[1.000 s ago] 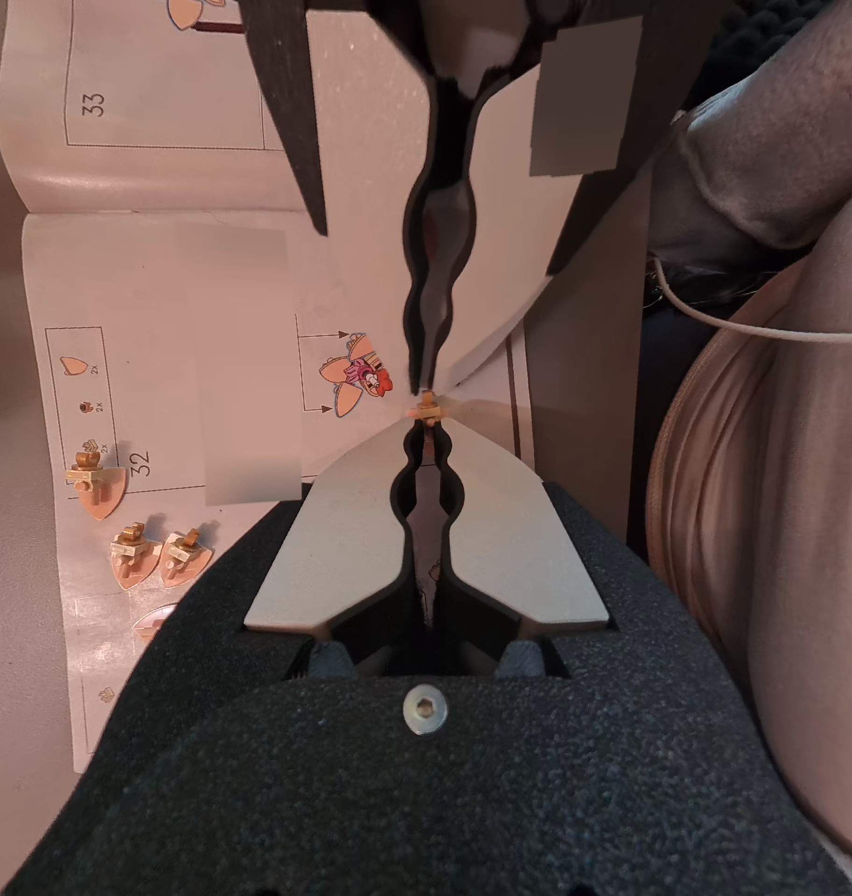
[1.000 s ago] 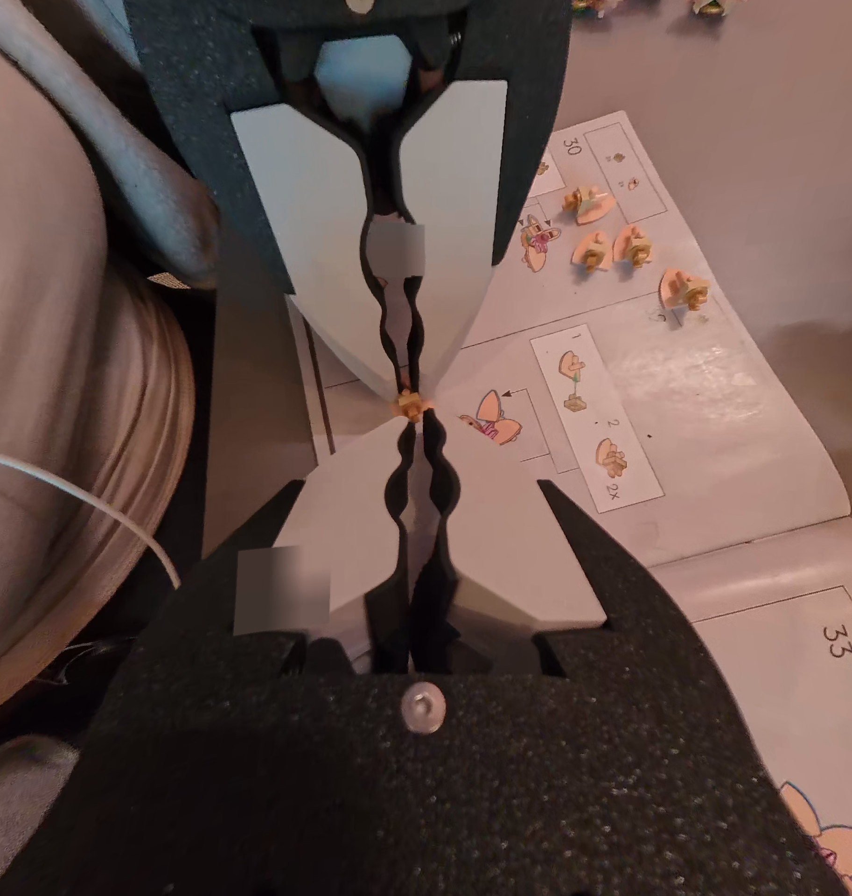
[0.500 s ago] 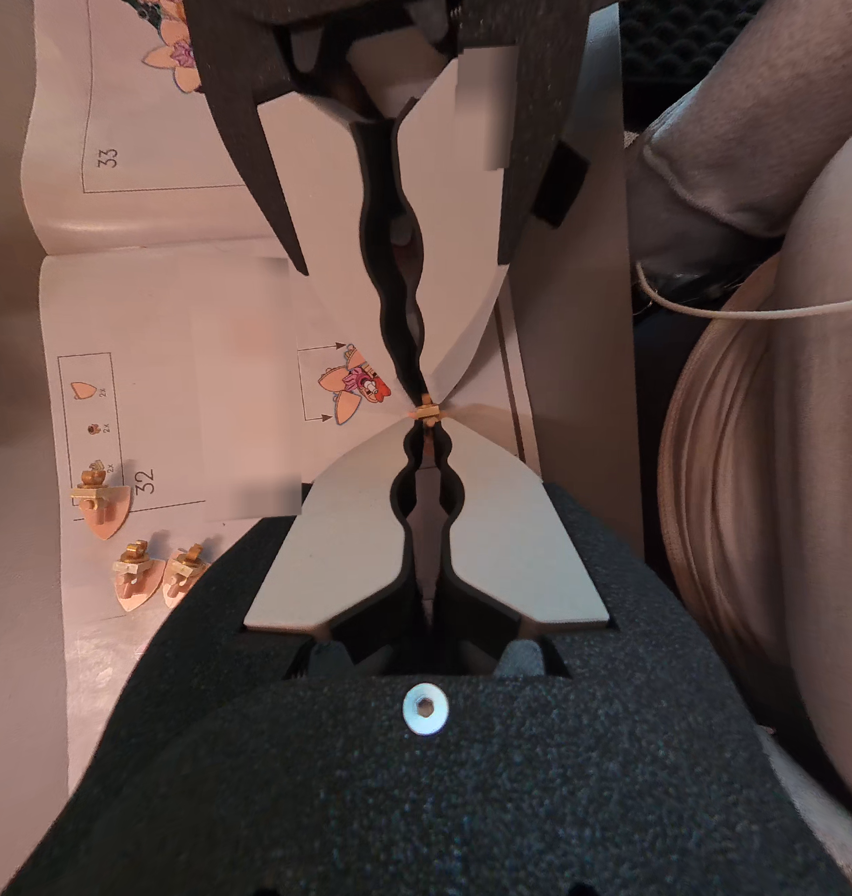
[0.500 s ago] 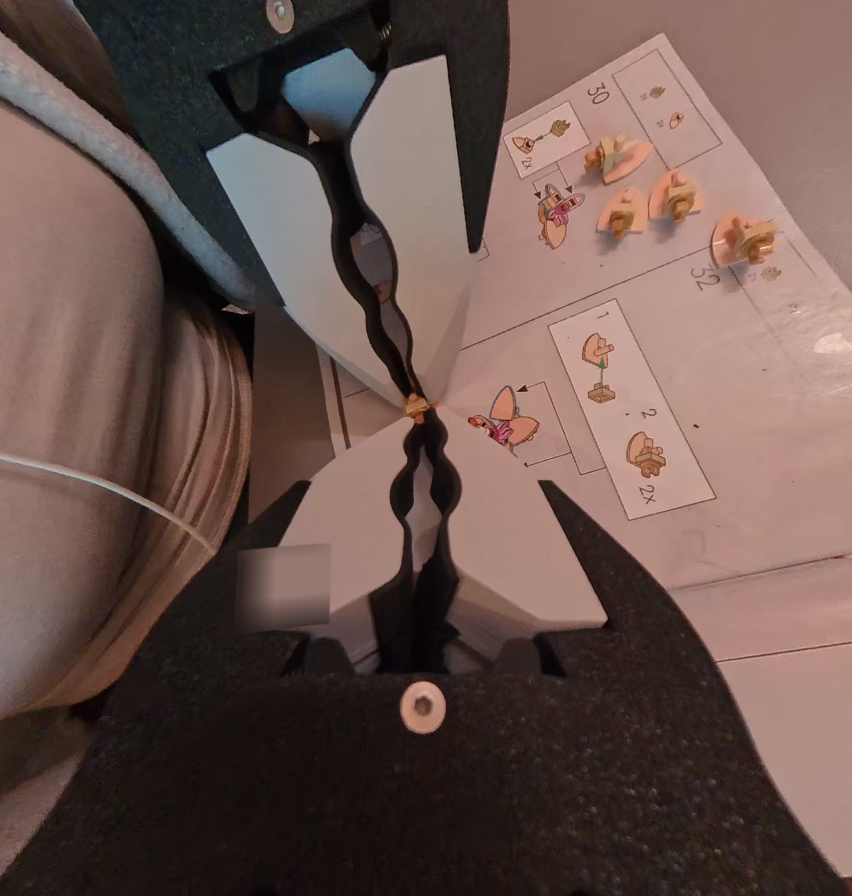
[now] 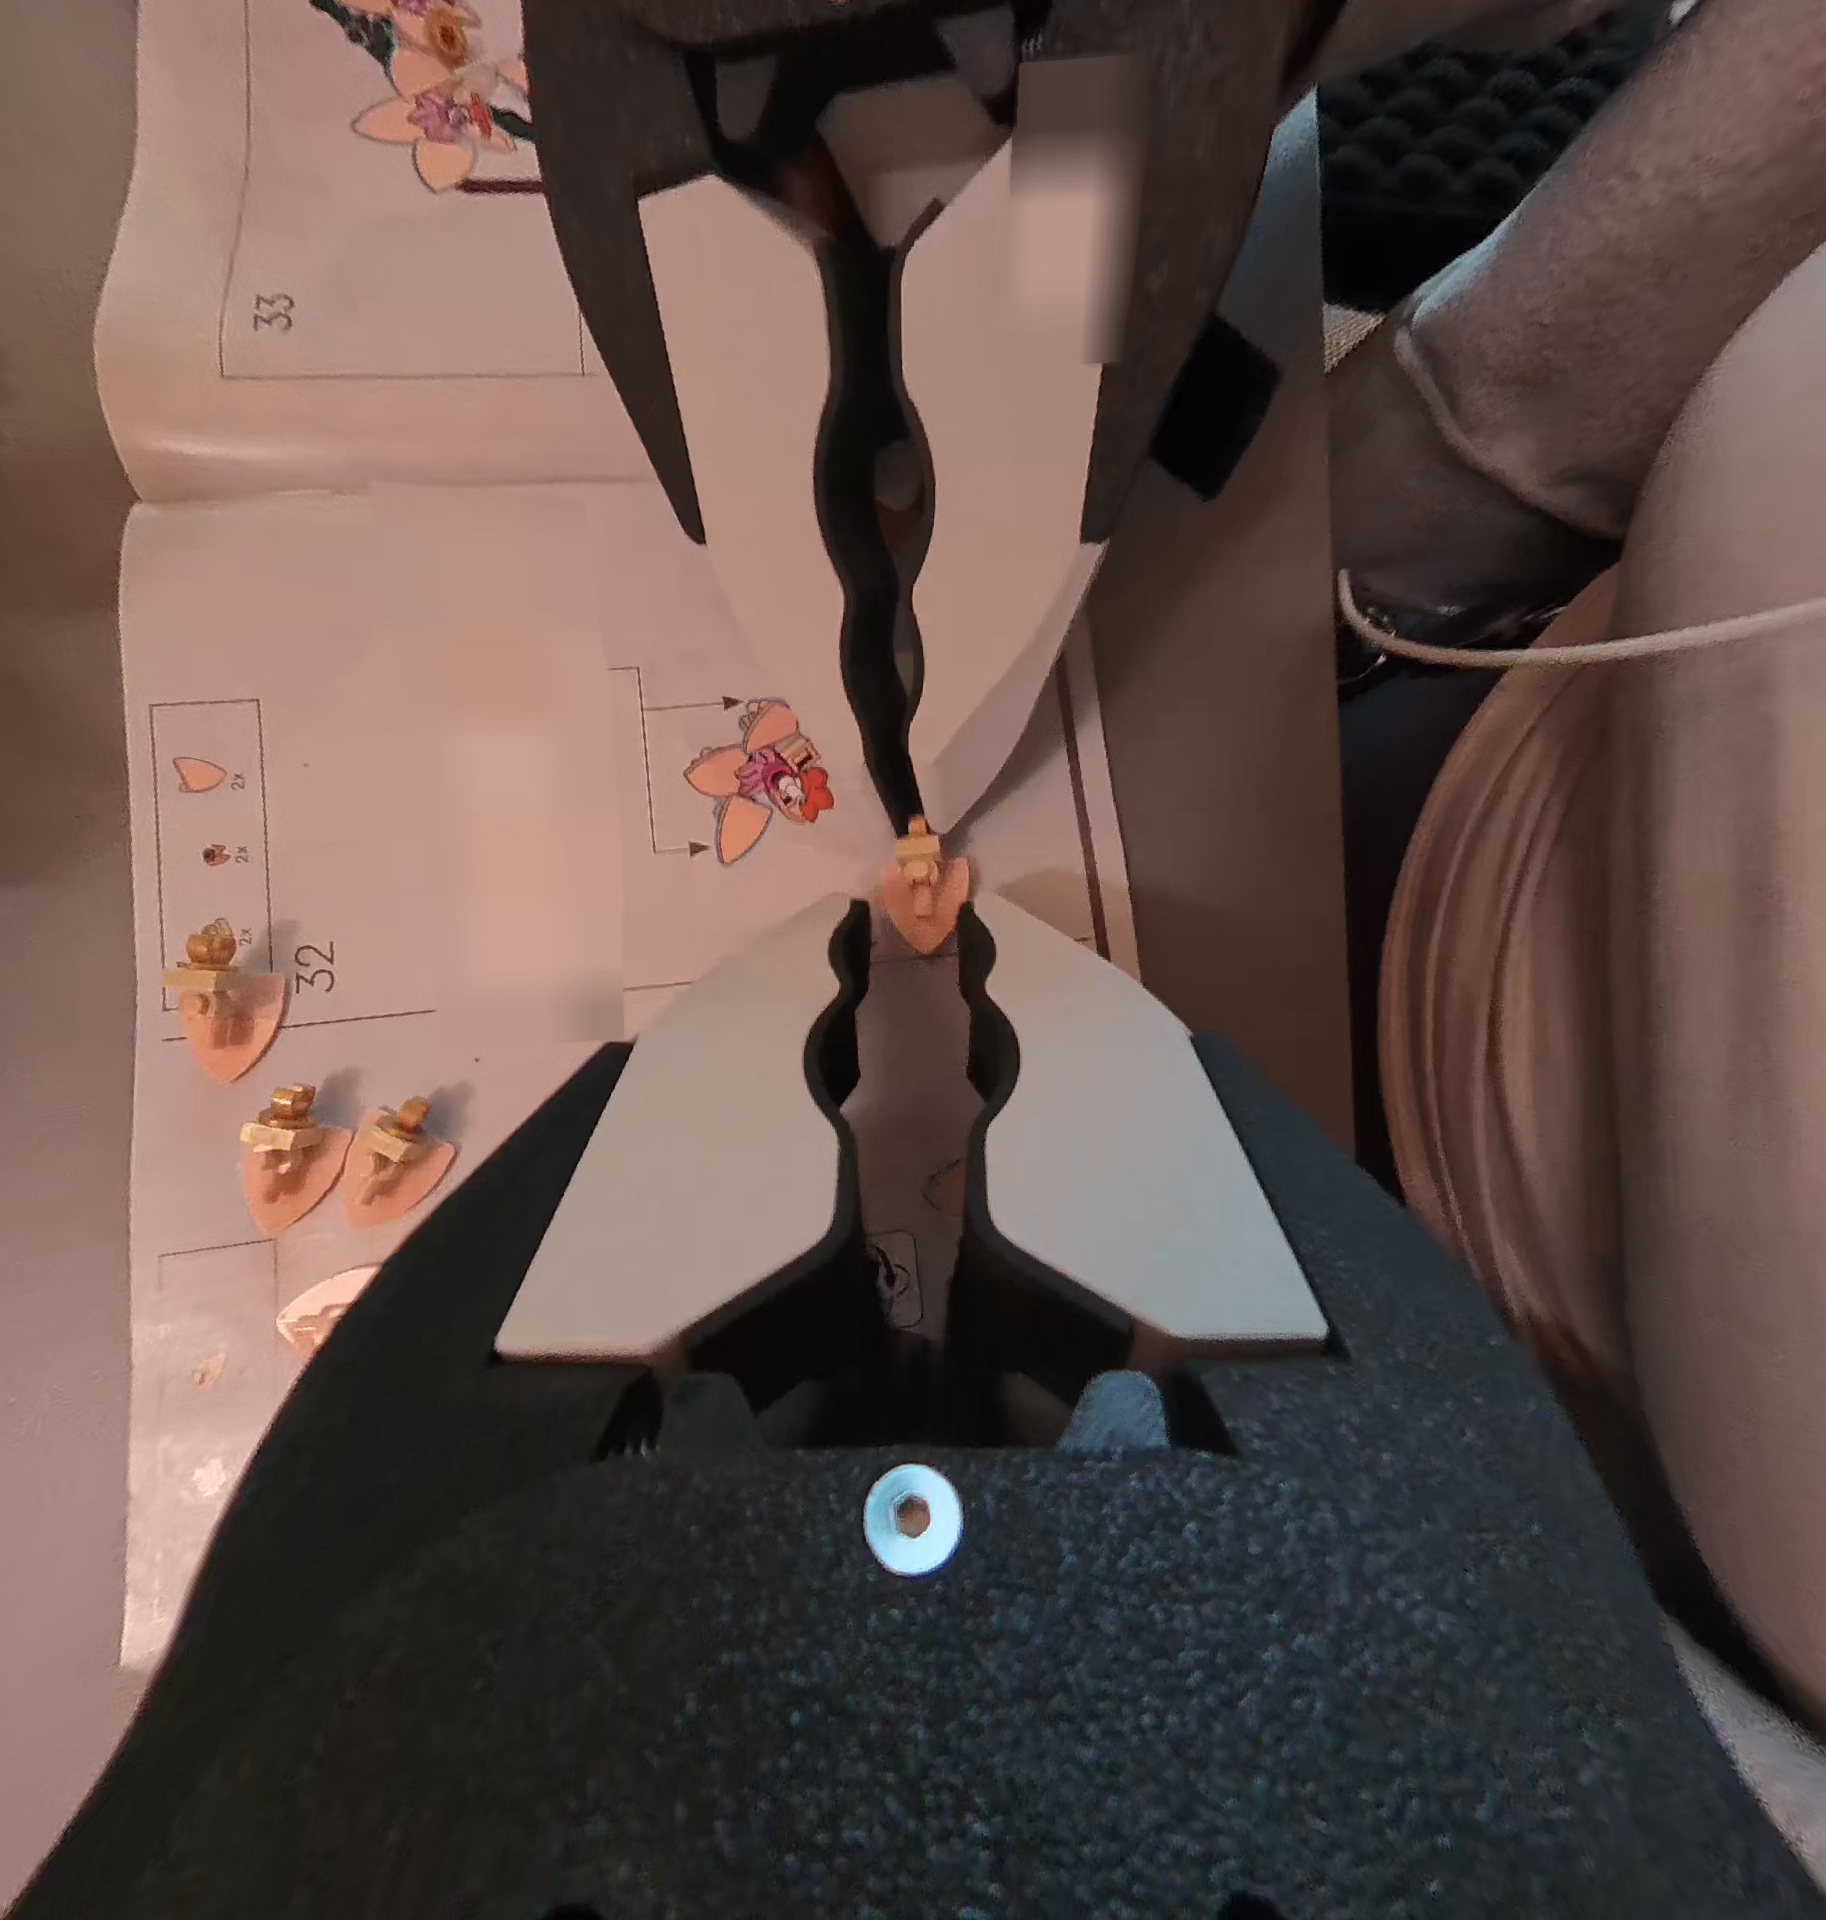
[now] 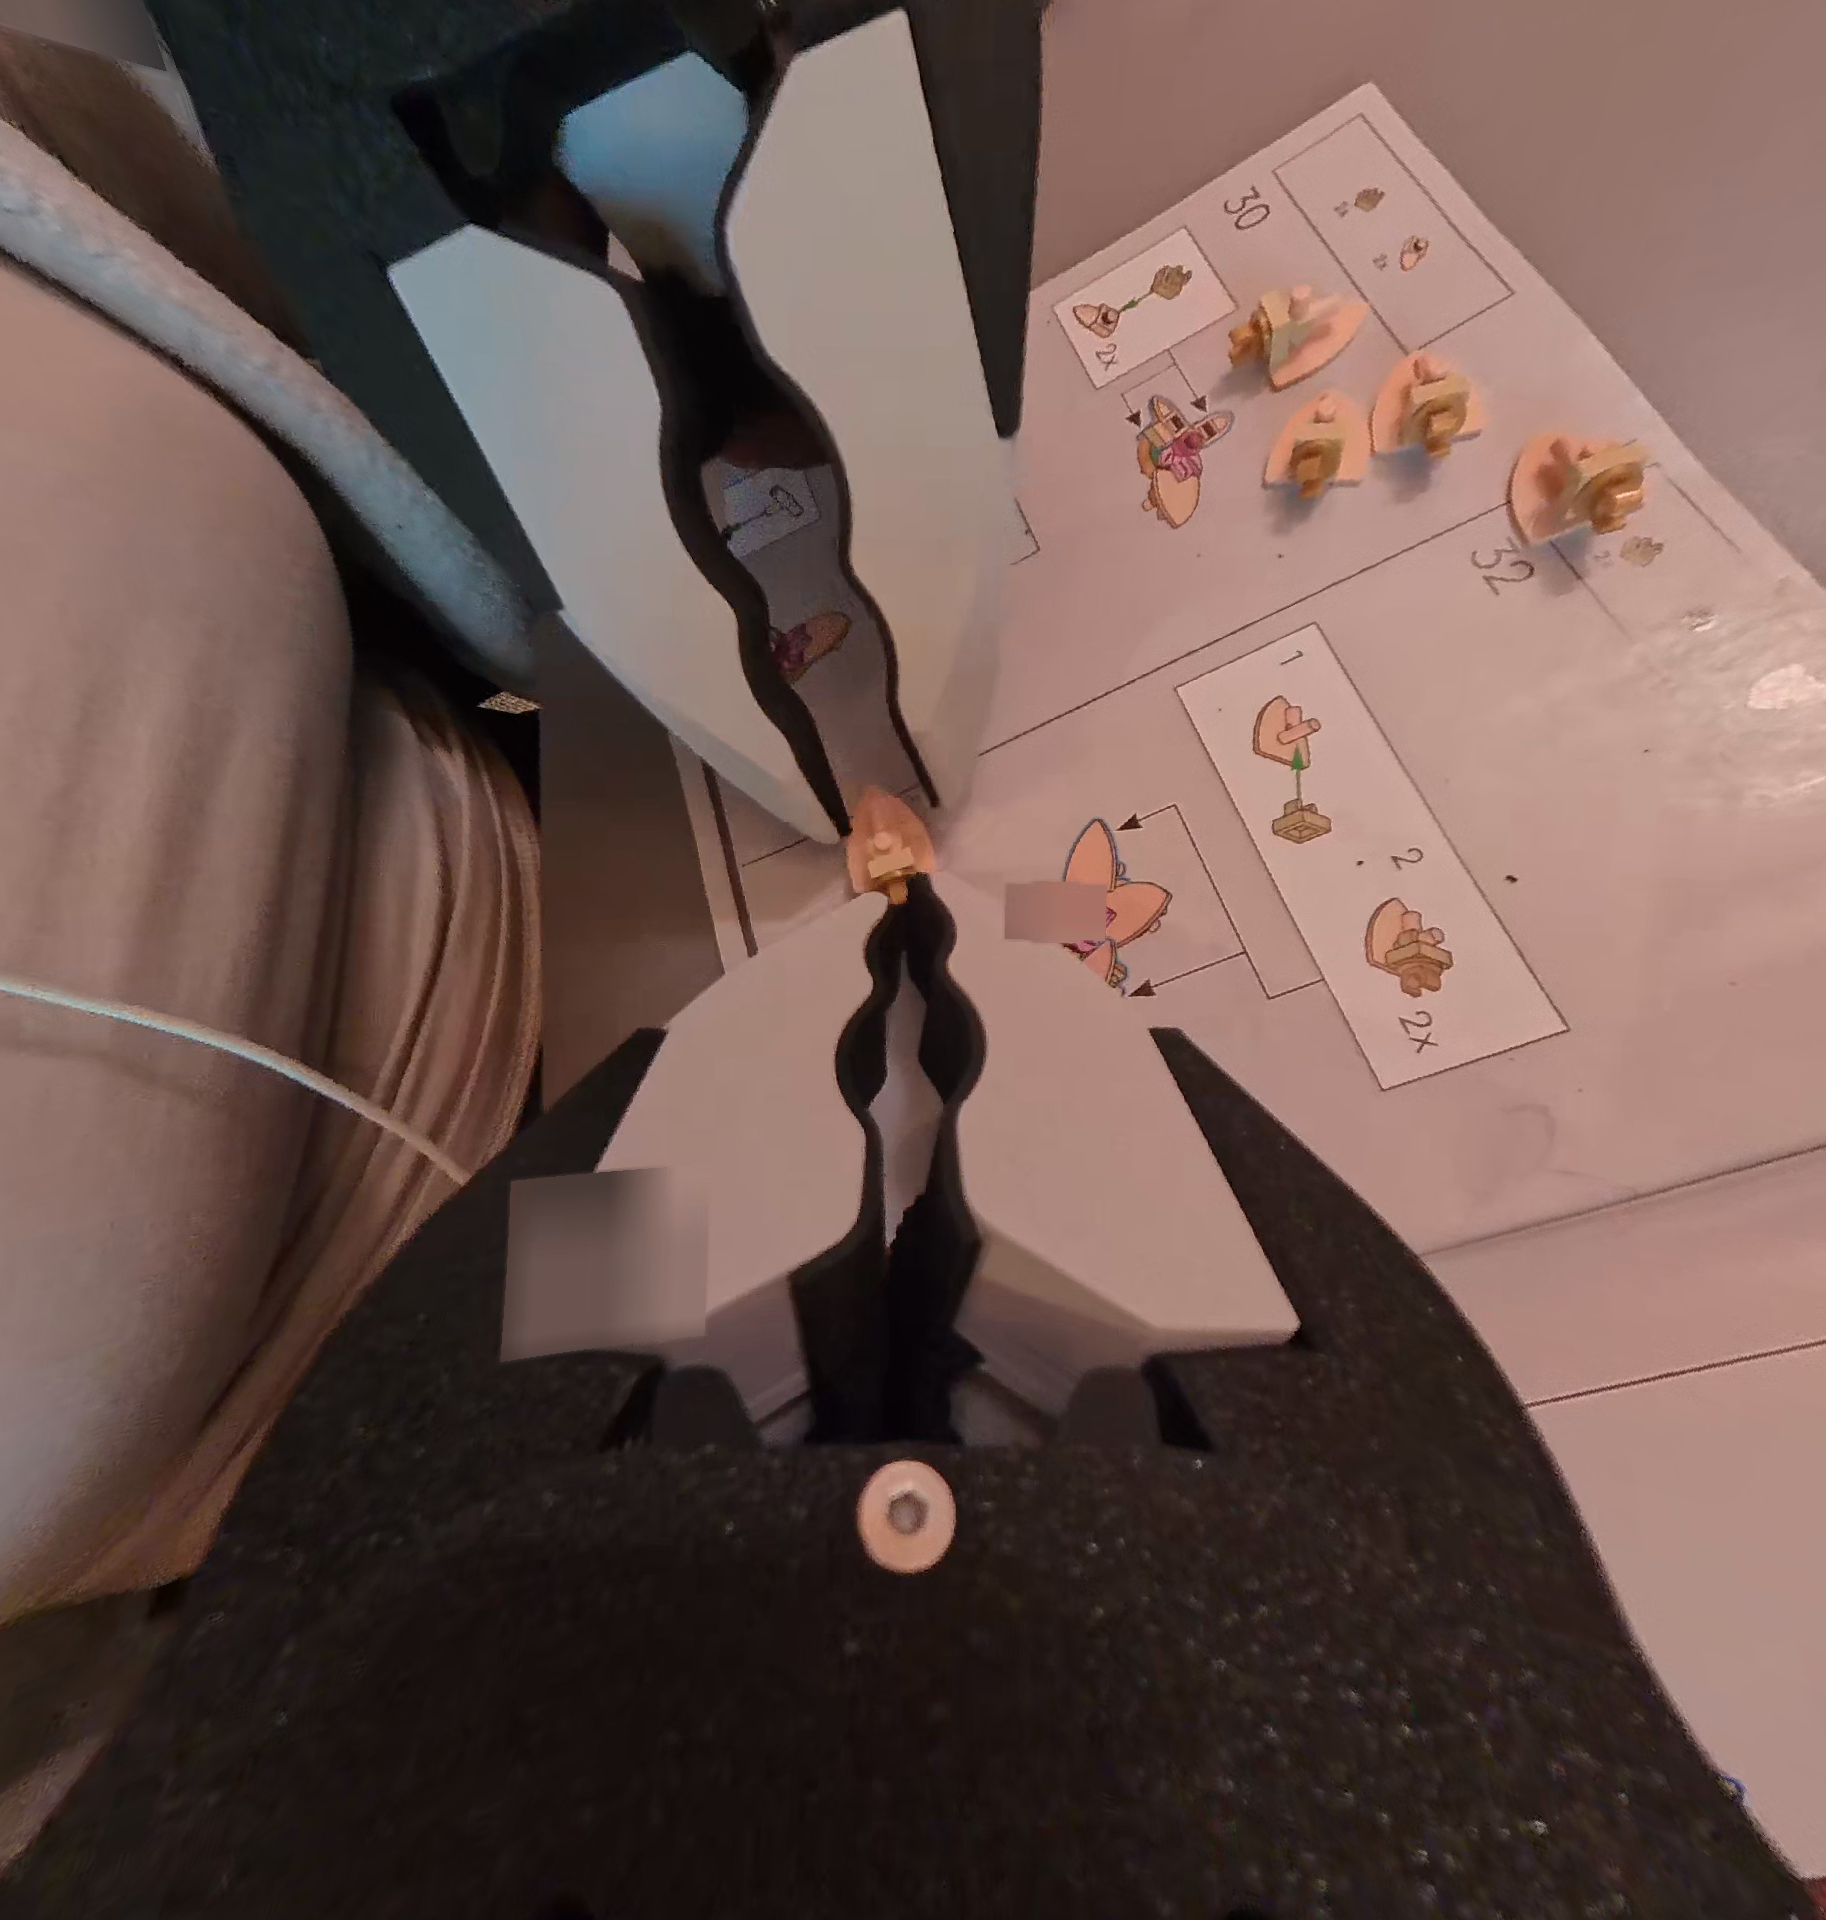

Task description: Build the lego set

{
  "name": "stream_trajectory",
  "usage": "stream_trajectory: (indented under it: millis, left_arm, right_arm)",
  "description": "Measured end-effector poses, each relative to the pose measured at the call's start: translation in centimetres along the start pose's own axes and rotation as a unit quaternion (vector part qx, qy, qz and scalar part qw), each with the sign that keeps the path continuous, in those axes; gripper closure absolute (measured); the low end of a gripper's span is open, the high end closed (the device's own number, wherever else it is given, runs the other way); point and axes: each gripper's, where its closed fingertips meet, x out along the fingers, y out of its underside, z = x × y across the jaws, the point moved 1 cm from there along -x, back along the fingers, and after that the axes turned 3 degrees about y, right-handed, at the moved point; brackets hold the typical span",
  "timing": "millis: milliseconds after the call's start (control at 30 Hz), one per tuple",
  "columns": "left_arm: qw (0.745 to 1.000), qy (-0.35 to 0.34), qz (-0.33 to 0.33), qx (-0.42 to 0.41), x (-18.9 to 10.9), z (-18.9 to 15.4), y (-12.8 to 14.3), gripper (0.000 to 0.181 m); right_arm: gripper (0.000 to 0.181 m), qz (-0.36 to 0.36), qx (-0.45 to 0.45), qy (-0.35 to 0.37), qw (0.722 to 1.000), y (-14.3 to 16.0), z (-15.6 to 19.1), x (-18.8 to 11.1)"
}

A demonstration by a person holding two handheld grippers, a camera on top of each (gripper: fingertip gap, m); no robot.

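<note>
A peach petal piece with a tan plate and a gold pin [image 5: 924, 902] hangs between the two grippers above the open instruction booklet [image 5: 400, 582]. My right gripper [image 6: 904, 902] is shut on the gold pin end of this petal piece [image 6: 886, 847]; in the left wrist view it comes in from the top [image 5: 914, 821]. My left gripper [image 5: 917, 920] is open, its fingertips a petal's width apart on either side of the petal's point. In the right wrist view the left gripper [image 6: 883, 816] reaches in from the top with its jaws apart.
Three finished petal pieces [image 5: 291, 1174] lie on the booklet's left part, with a pale one [image 5: 317, 1314] below them. They show at the upper right in the right wrist view [image 6: 1428, 410]. A person's clothed body [image 5: 1667, 987] and a white cord [image 5: 1615, 646] are close by. The grippers are tip to tip, or close to it.
My left gripper has opened from shut, and the petal now shows face-on between its tips. The right gripper stays shut on the piece. Both grippers have shifted slightly over the booklet.
</note>
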Motion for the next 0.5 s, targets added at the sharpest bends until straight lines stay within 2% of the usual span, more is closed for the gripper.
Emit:
stream_trajectory:
  millis: [333, 433, 500]
  left_arm:
    - [0.999, -0.019, -0.030, -0.004, 0.36, -0.14, 0.39, 0.171]
    - [0.999, -0.025, -0.032, -0.005, 0.36, -0.18, 0.39, 0.171]
    - [0.999, -0.026, -0.037, -0.007, 0.36, -0.18, 0.40, 0.171]
  right_arm:
    - [0.181, 0.005, 0.011, 0.039, 0.999, -0.89, 0.34, 0.04]
    - [0.180, 0.042, 0.004, 0.062, 0.997, -0.36, 0.20, 0.07]
    - [0.180, 0.036, 0.003, 0.065, 0.997, -0.24, 0.17, 0.12]
